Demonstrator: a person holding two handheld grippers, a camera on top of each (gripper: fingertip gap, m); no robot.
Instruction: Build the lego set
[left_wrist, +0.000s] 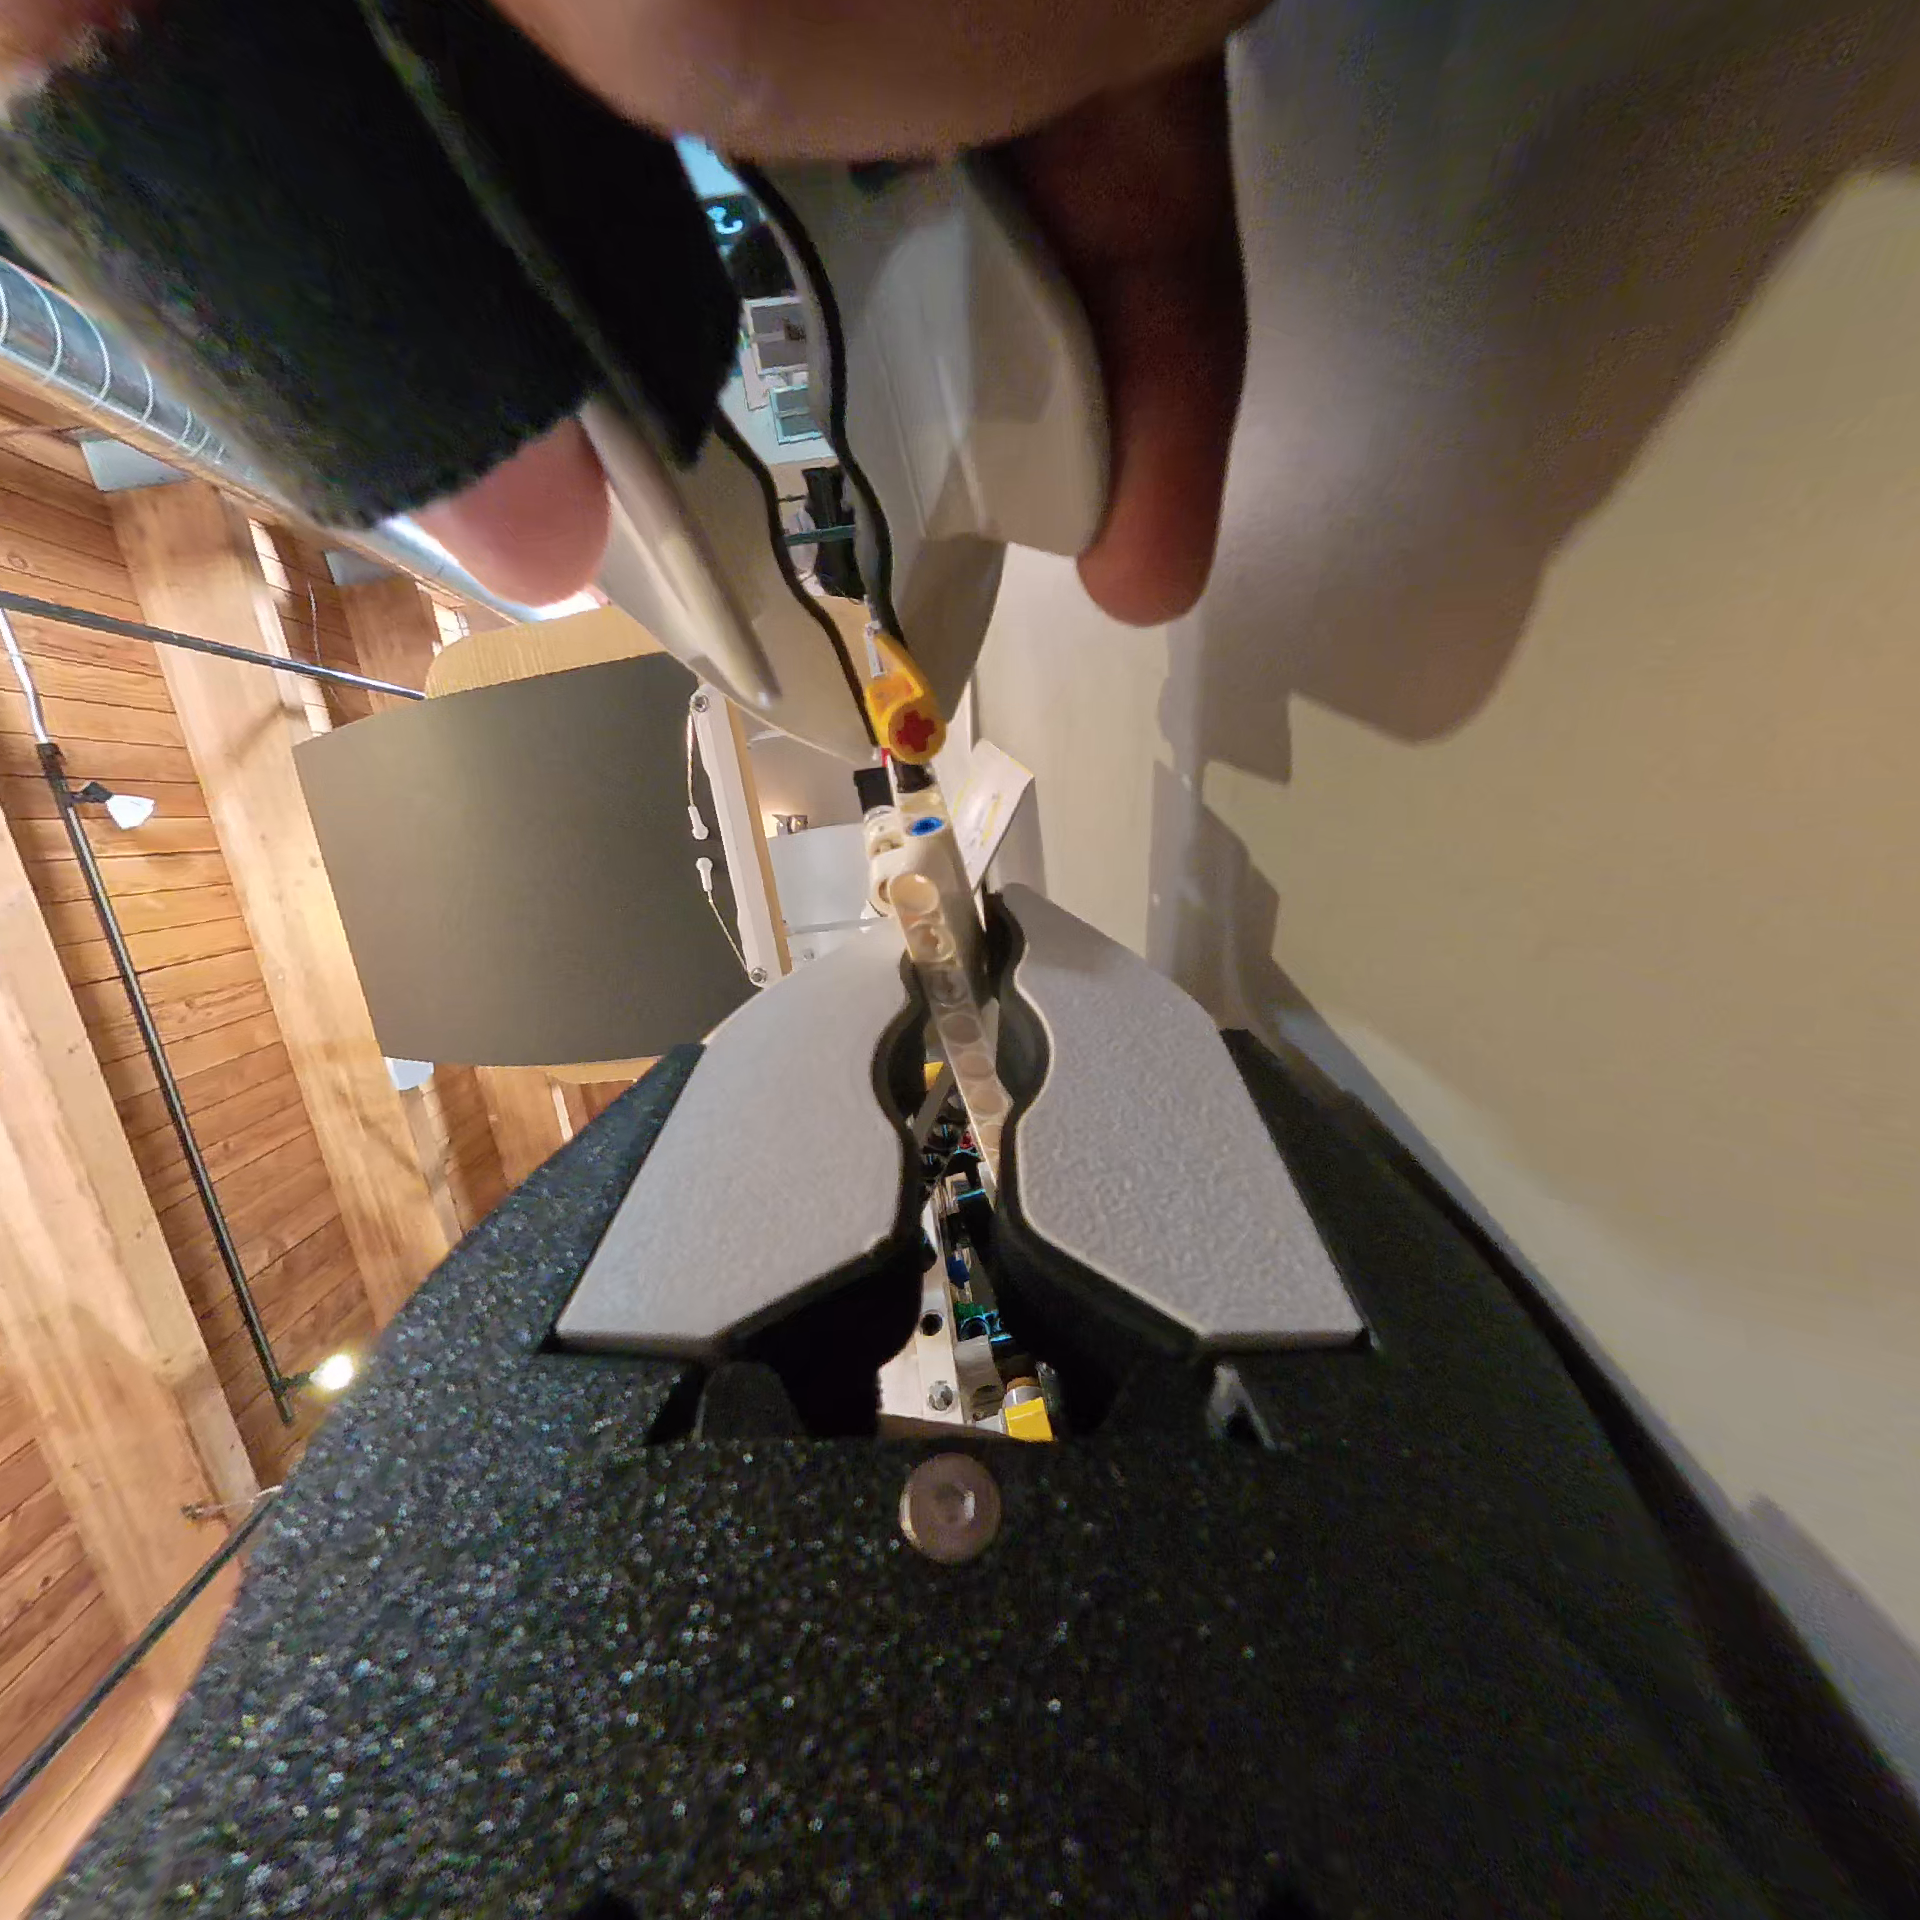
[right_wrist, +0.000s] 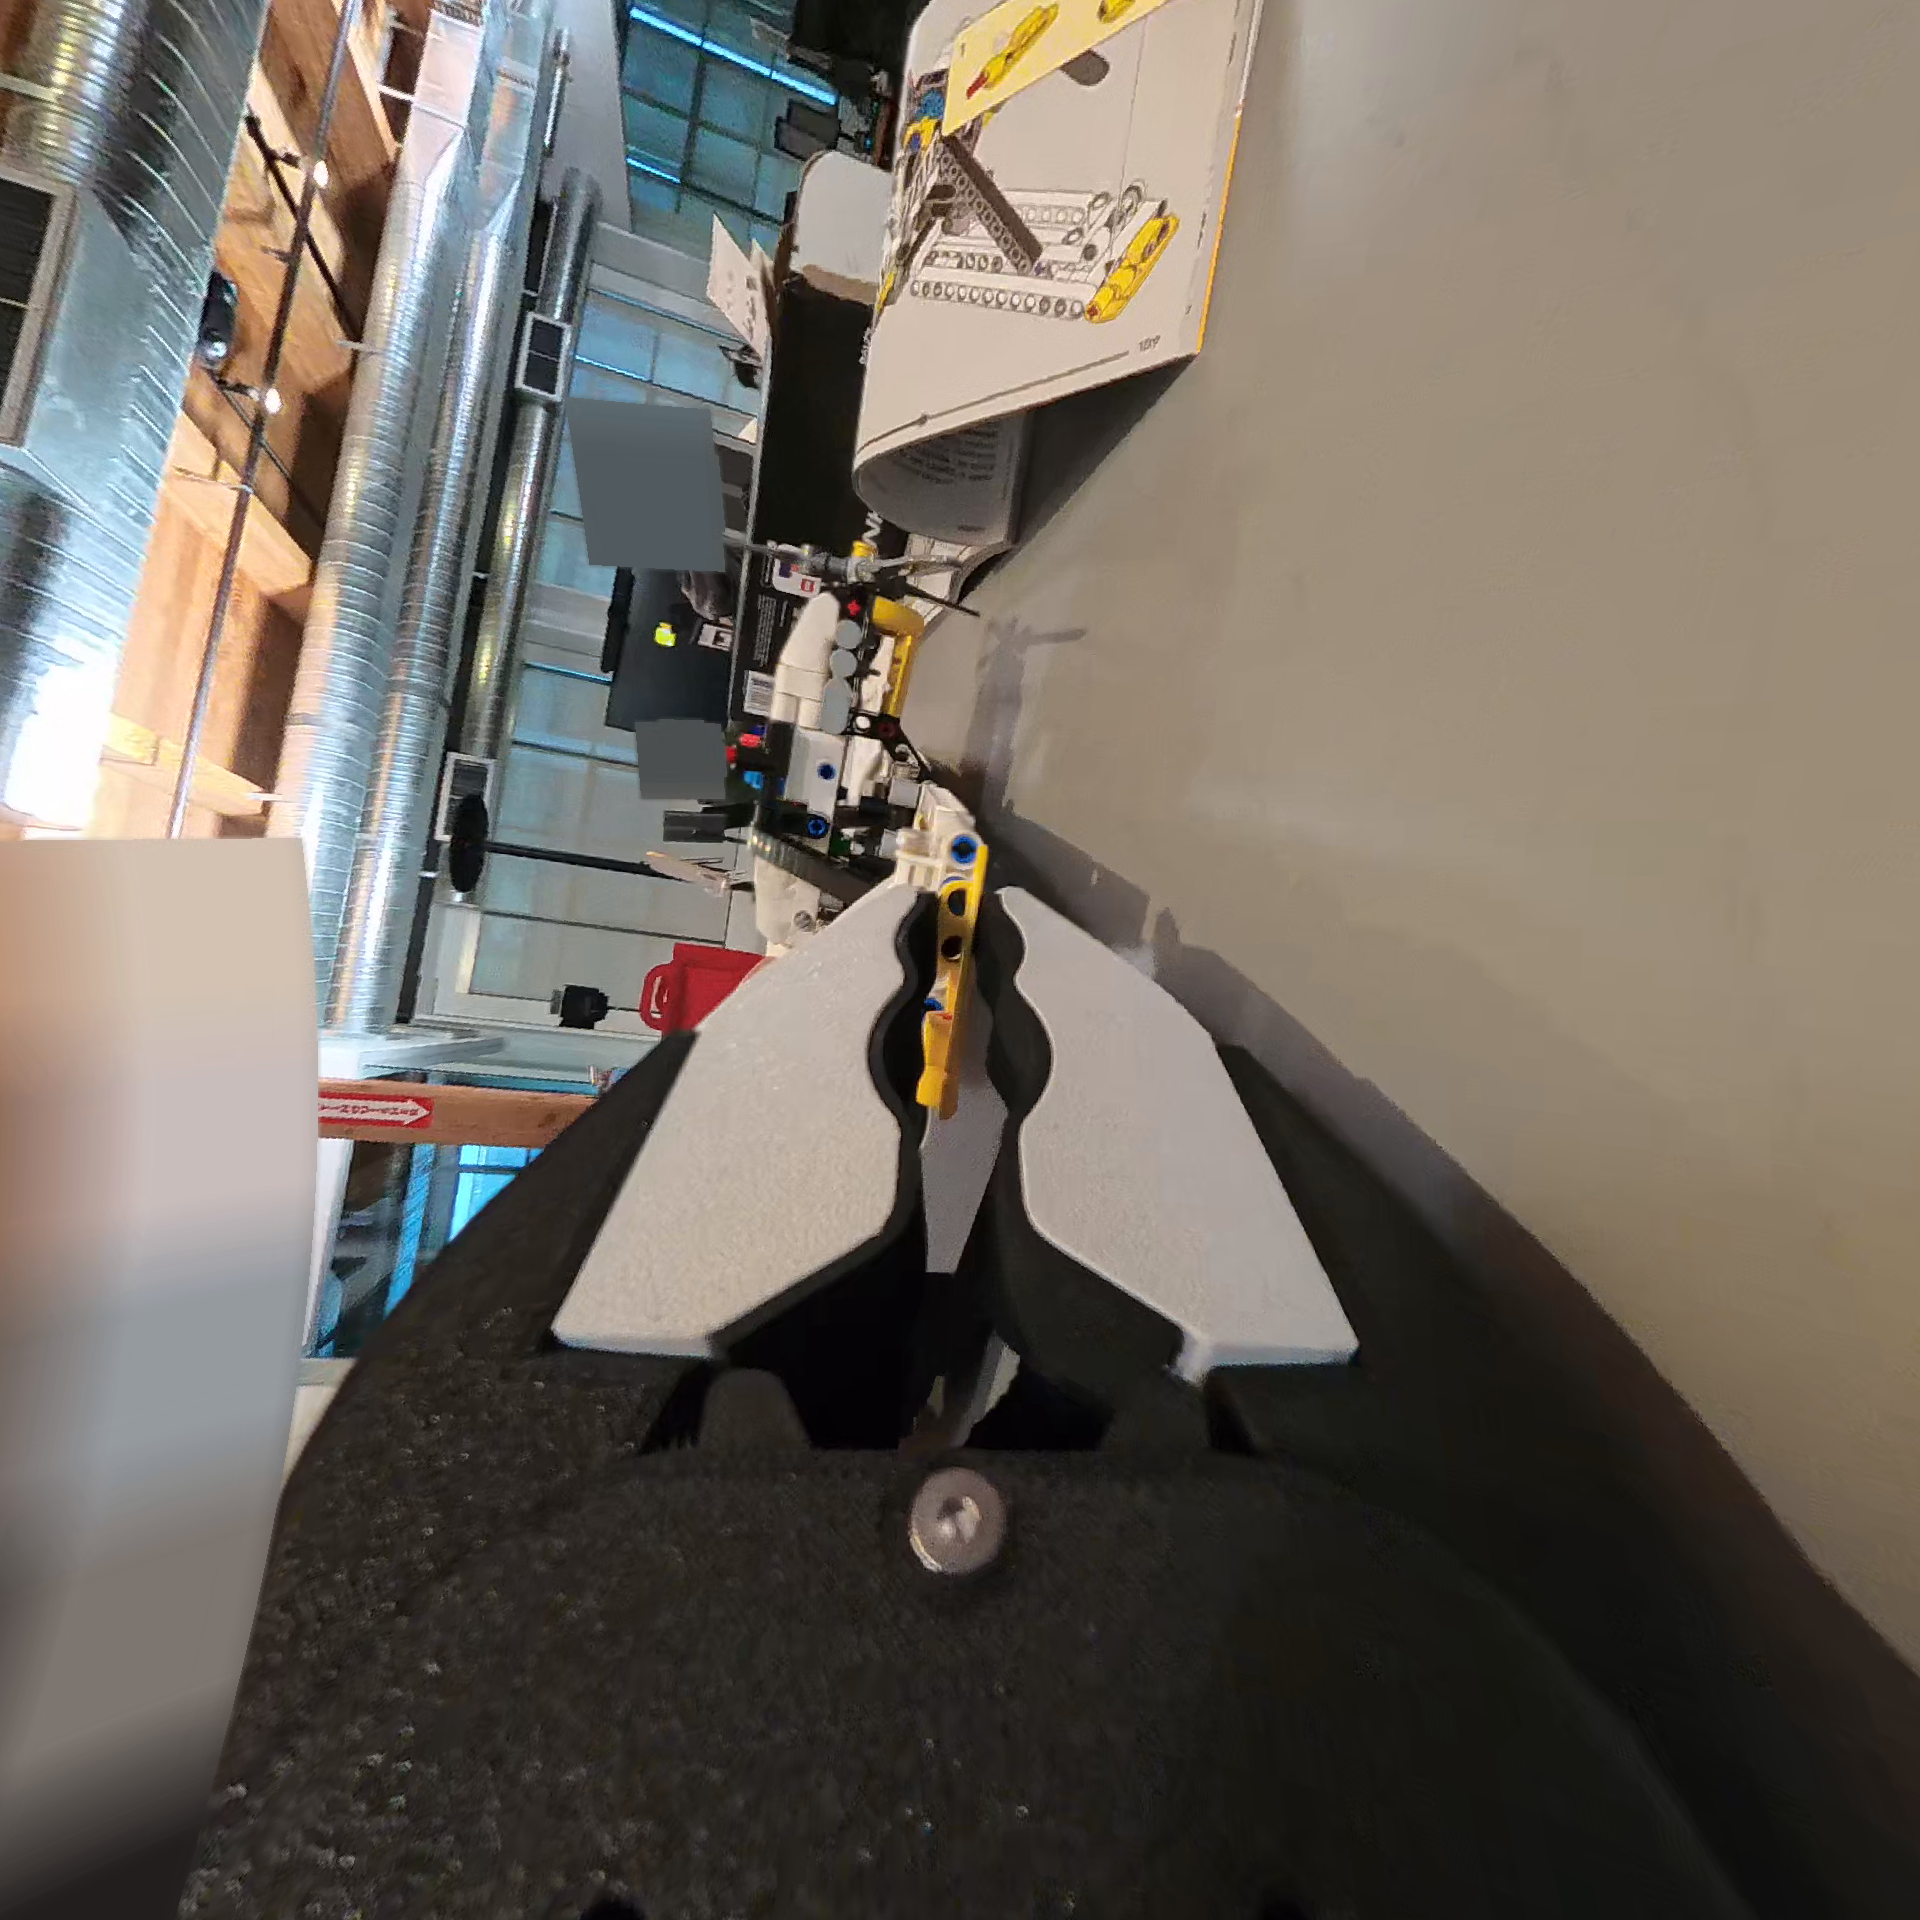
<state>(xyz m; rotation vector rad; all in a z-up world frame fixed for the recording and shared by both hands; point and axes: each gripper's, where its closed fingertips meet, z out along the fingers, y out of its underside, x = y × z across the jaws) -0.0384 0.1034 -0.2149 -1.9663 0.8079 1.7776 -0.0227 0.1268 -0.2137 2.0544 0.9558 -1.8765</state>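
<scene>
The left tool (left_wrist: 961, 1023) is clenched on a white perforated beam (left_wrist: 951, 997) of a toy-brick model, with both grey fingers (left_wrist: 810, 1122) pressed against the beam's sides. The beam runs out past the fingertips to a white connector with a blue pin (left_wrist: 920, 828). Just beyond that, the right tool shows in the left wrist view (left_wrist: 894, 665), coming in from the far side with a yellow piece bearing a red cross-shaped axle end (left_wrist: 909, 717) at its tips. A person's fingers (left_wrist: 1153, 488) wrap its grey body. In the right wrist view, the right tool (right_wrist: 956, 987) is clenched on a yellow perforated beam (right_wrist: 951, 977), its pads closed against that thin part. Blue pins (right_wrist: 966, 844) sit at the beam's far end, where it meets a white block. Farther off stands the rest of the model (right_wrist: 831, 727), white, black and yellow, on the pale grey bench (right_wrist: 1455, 727). An open instruction booklet (right_wrist: 1049, 260) lies on the bench at the far right, beside a dark box (right_wrist: 810, 416).
</scene>
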